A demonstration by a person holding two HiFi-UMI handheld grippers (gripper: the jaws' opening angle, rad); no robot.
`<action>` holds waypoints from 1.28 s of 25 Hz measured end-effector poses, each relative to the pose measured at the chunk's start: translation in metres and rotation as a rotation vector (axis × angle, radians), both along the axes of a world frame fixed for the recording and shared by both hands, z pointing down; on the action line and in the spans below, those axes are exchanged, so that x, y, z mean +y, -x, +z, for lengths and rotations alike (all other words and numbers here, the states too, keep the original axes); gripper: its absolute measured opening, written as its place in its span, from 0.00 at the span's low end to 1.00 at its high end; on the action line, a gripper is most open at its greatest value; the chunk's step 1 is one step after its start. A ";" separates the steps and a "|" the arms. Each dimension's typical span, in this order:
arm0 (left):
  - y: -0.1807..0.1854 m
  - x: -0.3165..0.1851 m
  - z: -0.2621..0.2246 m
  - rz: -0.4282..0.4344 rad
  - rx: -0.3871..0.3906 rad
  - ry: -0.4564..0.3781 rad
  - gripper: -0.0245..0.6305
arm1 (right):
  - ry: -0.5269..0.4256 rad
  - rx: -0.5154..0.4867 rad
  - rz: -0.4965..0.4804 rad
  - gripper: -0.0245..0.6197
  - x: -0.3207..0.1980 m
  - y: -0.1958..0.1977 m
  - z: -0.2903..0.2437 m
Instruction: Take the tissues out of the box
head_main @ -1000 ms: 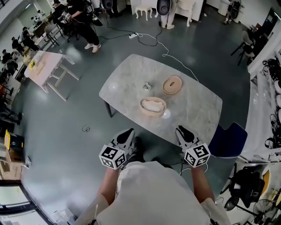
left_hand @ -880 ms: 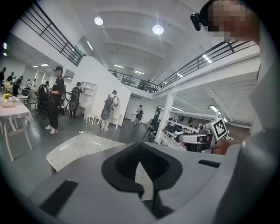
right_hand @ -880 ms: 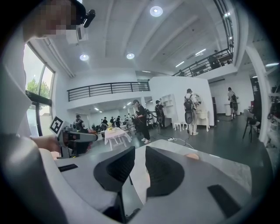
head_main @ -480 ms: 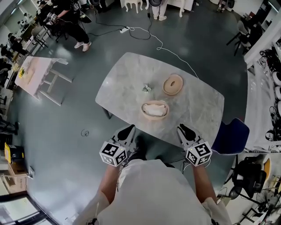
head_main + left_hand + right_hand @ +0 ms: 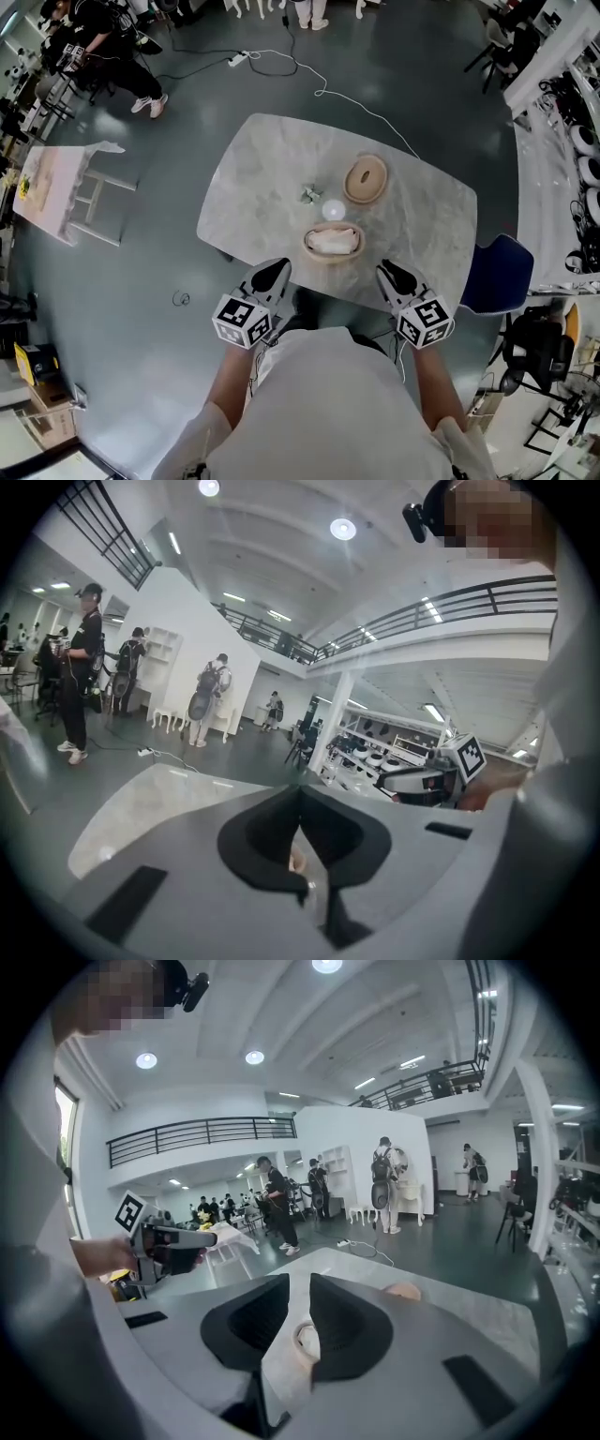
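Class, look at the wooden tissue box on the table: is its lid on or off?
Off. The tissue box shows white tissue from above, and the round wooden lid lies apart from it, farther back on the table.

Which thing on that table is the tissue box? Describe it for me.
Look at the grey marble table in front of the person. Near its closest edge sits a round wooden box; unlike the wooden lid beyond it, it is open with white tissue inside.
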State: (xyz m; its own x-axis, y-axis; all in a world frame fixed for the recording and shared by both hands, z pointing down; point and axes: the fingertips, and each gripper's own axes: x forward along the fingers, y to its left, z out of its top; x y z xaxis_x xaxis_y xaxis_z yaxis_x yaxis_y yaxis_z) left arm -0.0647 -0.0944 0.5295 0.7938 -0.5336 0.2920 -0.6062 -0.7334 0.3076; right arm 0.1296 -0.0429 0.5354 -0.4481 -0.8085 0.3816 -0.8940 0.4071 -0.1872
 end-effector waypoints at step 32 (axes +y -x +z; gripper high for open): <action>0.001 -0.063 0.056 -0.051 -0.010 0.134 0.05 | 0.170 0.025 -0.073 0.16 -0.080 0.015 0.063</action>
State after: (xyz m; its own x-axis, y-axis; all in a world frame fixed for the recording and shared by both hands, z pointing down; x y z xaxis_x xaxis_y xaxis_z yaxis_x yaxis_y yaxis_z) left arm -0.0662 -0.1573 0.5856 0.7634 -0.5284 0.3715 -0.6450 -0.6545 0.3944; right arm 0.1149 -0.1233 0.5981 -0.4917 -0.6972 0.5217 -0.8686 0.4354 -0.2366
